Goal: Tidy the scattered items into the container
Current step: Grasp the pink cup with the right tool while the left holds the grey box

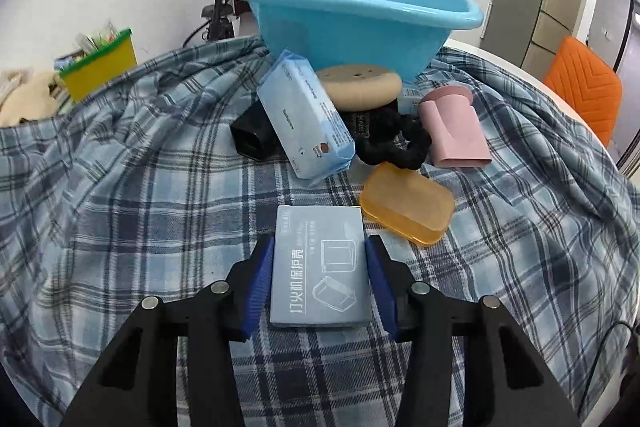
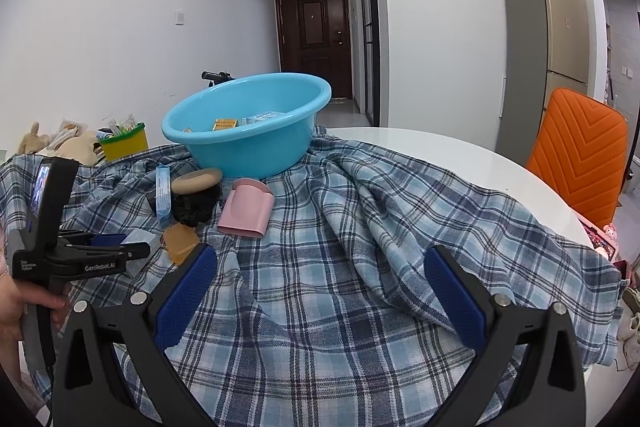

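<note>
My left gripper [image 1: 320, 247] is shut on a flat grey-blue box [image 1: 320, 267] with printed line drawings, its blue pads pressing both long sides on the plaid cloth [image 1: 120, 207]. Beyond it lie an orange soap case [image 1: 406, 209], a blue tissue pack [image 1: 304, 119], a black scrunchie [image 1: 392, 143], a pink holder [image 1: 452, 131], a tan round puff [image 1: 362, 87] and a black box [image 1: 252, 139]. The blue basin [image 1: 340, 39] stands behind them. In the right wrist view the basin [image 2: 248, 151] holds a yellow box [image 2: 225, 124]. My right gripper [image 2: 320, 259] stands open over bare cloth.
A yellow bin with a green rim [image 1: 100, 67] and plush toys [image 2: 76, 147] sit at the back left. The white round table [image 2: 460, 155] shows past the cloth on the right, with an orange chair [image 2: 580, 155] beside it. A hand [image 2: 16, 307] holds the left gripper's handle.
</note>
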Available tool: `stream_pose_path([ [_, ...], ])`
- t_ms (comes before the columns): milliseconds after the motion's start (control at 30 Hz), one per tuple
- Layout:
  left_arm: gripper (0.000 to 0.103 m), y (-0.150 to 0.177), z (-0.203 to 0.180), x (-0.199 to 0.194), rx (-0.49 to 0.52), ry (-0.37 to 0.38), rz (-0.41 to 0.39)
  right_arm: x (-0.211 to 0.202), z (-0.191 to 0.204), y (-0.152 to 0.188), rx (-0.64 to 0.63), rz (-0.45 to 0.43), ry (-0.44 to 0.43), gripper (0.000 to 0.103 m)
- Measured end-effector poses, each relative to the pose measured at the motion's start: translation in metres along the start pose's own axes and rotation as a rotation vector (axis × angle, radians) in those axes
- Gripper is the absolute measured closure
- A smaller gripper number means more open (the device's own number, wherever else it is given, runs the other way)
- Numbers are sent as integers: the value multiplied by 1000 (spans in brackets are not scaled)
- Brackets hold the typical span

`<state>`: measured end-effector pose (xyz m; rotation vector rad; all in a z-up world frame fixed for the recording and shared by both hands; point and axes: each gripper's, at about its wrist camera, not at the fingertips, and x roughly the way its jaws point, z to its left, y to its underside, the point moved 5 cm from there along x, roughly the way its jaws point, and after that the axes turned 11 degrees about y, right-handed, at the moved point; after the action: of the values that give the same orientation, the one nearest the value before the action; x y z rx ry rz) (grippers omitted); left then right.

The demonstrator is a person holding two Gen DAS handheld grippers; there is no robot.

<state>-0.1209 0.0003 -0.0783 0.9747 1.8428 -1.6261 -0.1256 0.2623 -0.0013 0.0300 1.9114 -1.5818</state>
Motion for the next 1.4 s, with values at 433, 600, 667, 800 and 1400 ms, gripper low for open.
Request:
stream_pose_path([
  [433,54,4,-29,-41,23,12,-122,9,19,-6,-40,27,-47,0],
  [600,54,7,-37,-43,30,27,-135,29,48,-20,-66,82,-155,0],
  [667,54,7,-36,-43,23,30,-133,40,64,-22,-103,117,-220,0],
  [800,54,9,-30,-47,14,13,-144,63,92,-18,-202,195,-310,0],
  [1400,54,-3,-25,-45,-35,21,-160,175,118,-25,-157,373,3,0],
])
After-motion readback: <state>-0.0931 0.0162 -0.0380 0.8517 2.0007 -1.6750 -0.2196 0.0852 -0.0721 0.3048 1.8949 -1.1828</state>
